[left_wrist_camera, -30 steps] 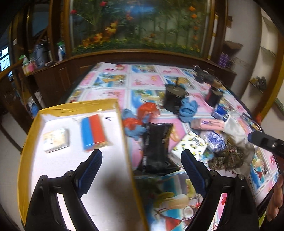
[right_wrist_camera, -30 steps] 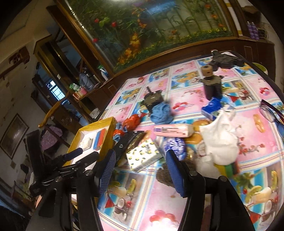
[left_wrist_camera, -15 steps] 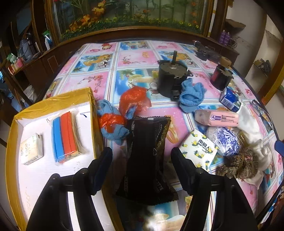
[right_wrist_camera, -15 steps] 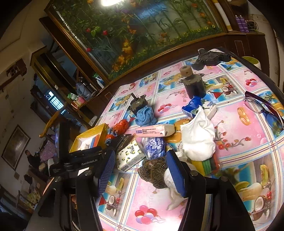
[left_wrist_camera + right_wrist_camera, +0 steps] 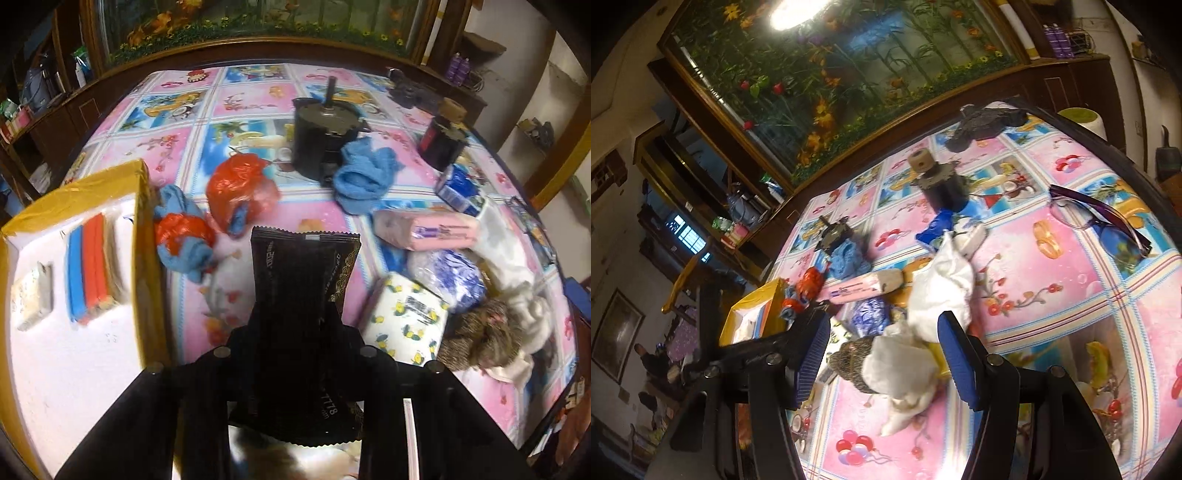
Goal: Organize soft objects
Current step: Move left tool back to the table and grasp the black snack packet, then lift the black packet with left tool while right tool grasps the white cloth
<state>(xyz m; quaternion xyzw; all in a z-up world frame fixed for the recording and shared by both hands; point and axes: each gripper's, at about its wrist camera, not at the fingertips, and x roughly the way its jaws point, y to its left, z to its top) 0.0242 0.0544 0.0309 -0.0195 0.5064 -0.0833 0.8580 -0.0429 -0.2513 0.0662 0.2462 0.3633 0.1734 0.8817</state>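
The left gripper (image 5: 301, 332) has just clamped shut on the flat black foil snack packet (image 5: 304, 291), pinching its near end right beside the yellow-rimmed white tray (image 5: 142, 236), likely because that tray collects the soft things. The right gripper (image 5: 882, 354) hangs spread and empty over the crumpled white cloth (image 5: 905, 365), far from the tray.

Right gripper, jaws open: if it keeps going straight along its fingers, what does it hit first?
Most likely the crumpled white cloth lying between the right gripper fingers, with the brown knitted piece just left of it. Depth is unclear in this fisheye view.
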